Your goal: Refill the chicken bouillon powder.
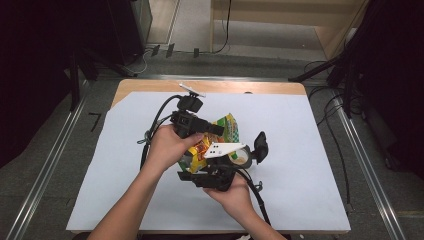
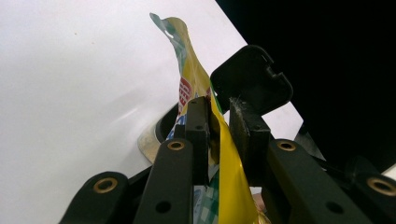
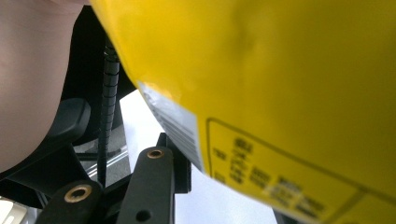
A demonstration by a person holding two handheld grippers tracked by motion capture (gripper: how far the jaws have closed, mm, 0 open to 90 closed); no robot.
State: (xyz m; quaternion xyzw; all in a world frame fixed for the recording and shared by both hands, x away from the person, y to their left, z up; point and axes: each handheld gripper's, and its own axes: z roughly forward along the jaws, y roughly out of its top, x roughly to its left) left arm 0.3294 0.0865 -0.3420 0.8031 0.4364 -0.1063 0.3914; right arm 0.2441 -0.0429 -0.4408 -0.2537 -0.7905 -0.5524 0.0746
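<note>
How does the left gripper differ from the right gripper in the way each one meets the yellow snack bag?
The left gripper pinches a thin edge of the yellow snack bag between both jaws. The right gripper sits lower, nearer the person, with the bag's broad printed face close before its camera; its grip is hidden. Both work the same bag above the white table cover.

Showing black plastic tongs (image 2: 219, 128) with brass-ringed screw holes along both arms. Trailing black cables, carrying a grey three-cornered plate (image 1: 224, 149) dotted with dark holes. Wearing no sleeves.

Bare white sheet (image 1: 300, 165) surrounds the crowded yellow packet (image 1: 227, 127).
</note>
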